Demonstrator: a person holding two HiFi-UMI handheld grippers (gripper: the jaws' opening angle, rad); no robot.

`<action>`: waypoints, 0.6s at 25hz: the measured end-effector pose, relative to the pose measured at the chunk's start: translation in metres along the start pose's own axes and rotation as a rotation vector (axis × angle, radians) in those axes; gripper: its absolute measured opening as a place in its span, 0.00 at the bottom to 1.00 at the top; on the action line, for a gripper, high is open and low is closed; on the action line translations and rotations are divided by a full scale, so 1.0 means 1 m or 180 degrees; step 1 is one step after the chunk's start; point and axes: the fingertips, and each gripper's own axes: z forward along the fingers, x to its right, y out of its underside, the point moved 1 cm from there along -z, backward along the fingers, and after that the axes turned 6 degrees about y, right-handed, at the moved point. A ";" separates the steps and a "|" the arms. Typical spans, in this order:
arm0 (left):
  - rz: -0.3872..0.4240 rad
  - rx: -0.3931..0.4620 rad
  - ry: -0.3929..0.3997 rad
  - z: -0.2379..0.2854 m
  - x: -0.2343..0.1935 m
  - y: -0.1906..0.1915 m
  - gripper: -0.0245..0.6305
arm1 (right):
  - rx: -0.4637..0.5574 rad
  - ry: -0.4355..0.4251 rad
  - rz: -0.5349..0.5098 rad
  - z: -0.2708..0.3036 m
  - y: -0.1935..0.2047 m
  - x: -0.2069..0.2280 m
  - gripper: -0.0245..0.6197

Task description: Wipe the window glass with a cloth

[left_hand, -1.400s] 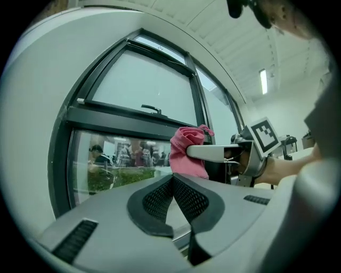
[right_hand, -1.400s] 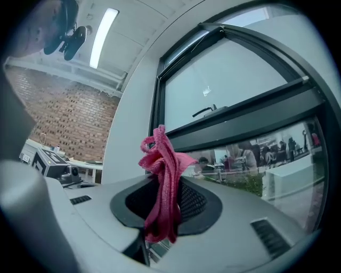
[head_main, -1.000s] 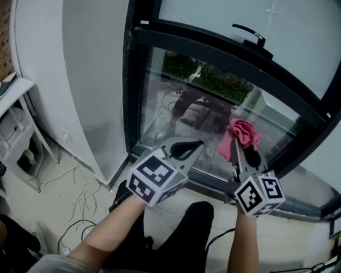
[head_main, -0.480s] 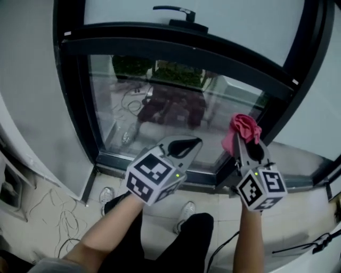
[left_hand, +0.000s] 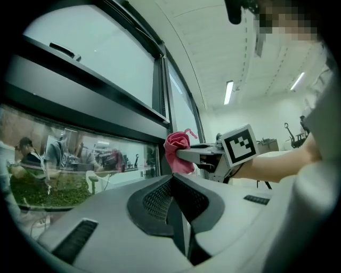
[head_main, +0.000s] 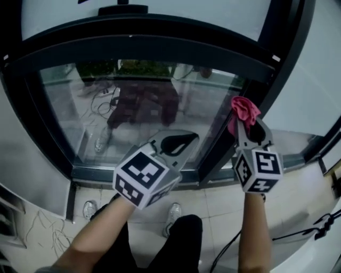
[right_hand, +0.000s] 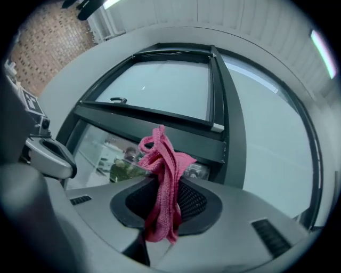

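The window's lower glass pane (head_main: 133, 112) lies ahead in a dark frame (head_main: 160, 48) and mirrors a person and cables. A pink cloth (head_main: 243, 110) is bunched at the tip of my right gripper (head_main: 246, 121), which is shut on it, in front of the frame's right upright post (head_main: 234, 133). Whether the cloth touches anything cannot be told. In the right gripper view the cloth (right_hand: 162, 176) hangs out of the jaws. My left gripper (head_main: 180, 143) hovers low before the pane, shut and empty. From its own view the cloth (left_hand: 178, 151) and right gripper (left_hand: 208, 156) are just right of it.
A black window handle (head_main: 121, 9) sits on the upper sash, also seen from the right gripper view as the handle (right_hand: 118, 99). Below are a tiled floor (head_main: 213, 202), the person's shoes (head_main: 173, 212) and loose cables (head_main: 317, 229) at right. More glazing (head_main: 314, 101) continues right of the post.
The head view has swung left, so the window now fills the middle. Both grippers have shifted right along the pane, and the cloth now sits by the right post, slightly higher.
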 end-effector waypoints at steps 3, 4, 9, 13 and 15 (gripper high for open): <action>-0.0002 -0.0085 0.0027 0.011 -0.009 0.009 0.05 | -0.0046 0.0198 -0.0073 0.016 0.009 0.011 0.19; 0.0007 -0.0112 0.0038 0.015 -0.012 0.011 0.05 | -0.0060 0.0271 -0.0098 0.021 0.012 0.016 0.19; 0.0022 -0.0198 0.0124 0.036 -0.028 0.016 0.05 | -0.0043 0.0543 -0.0221 0.044 0.015 0.029 0.19; 0.0047 -0.0201 0.0199 0.057 -0.037 0.016 0.05 | 0.0057 0.0814 -0.0369 0.057 0.011 0.040 0.19; 0.0082 -0.0201 0.0238 0.065 -0.039 0.018 0.05 | 0.0056 0.0995 -0.0302 0.061 0.011 0.047 0.19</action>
